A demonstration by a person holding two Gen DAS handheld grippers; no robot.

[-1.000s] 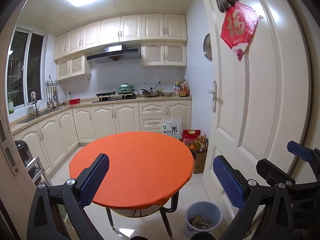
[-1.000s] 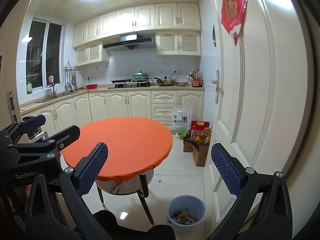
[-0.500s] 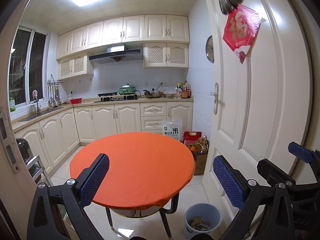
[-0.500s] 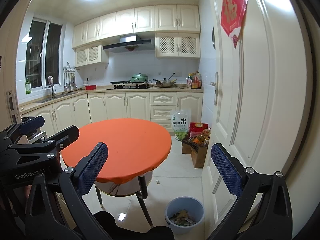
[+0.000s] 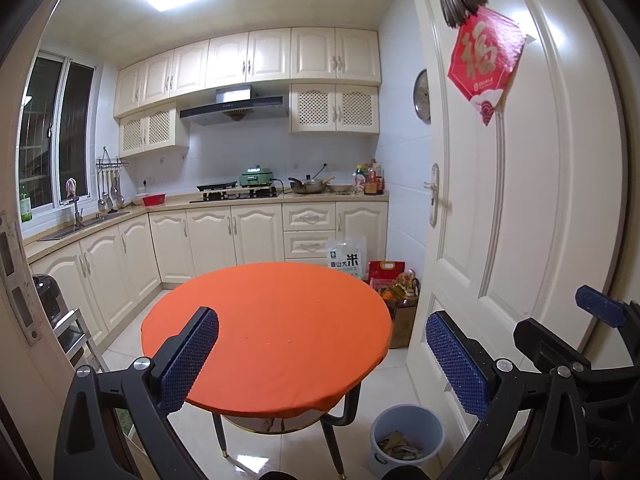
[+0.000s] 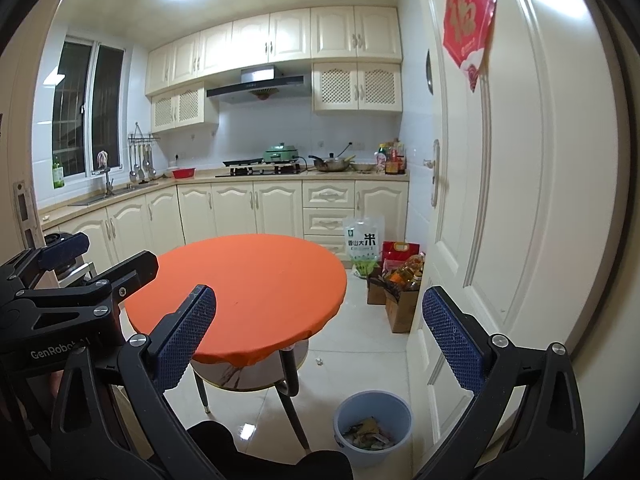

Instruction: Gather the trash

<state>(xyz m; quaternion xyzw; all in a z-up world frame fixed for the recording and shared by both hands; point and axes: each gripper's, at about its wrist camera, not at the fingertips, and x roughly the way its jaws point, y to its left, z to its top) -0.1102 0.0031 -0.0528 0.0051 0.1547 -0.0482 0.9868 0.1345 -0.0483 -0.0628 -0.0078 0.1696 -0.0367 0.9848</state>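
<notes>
Left gripper (image 5: 322,358): held in the air before the round table, jaws spread wide, nothing between the blue pads (image 5: 188,360). It also shows at the left edge of the right wrist view (image 6: 100,264).

Right gripper (image 6: 320,344): likewise raised, jaws wide apart and empty; pads (image 6: 450,336) blue and dotted. It shows at the right edge of the left wrist view (image 5: 568,320).

Round table (image 5: 266,334): orange cloth over the top, dark legs, standing on pale floor tiles in the middle of the kitchen.

Waste bin (image 6: 373,424): blue-grey pail on the floor, just beside the table's right-hand legs and near the white door (image 6: 520,200). Trash (image 6: 366,434): crumpled paper and wrappers lying inside the bin. 1 small pale scrap (image 6: 319,361) lies on the tiles past the table legs.

Cardboard box (image 6: 400,304): on the floor by the door, holding bottles. Rice bag (image 6: 363,246): upright against the drawers behind it.
</notes>
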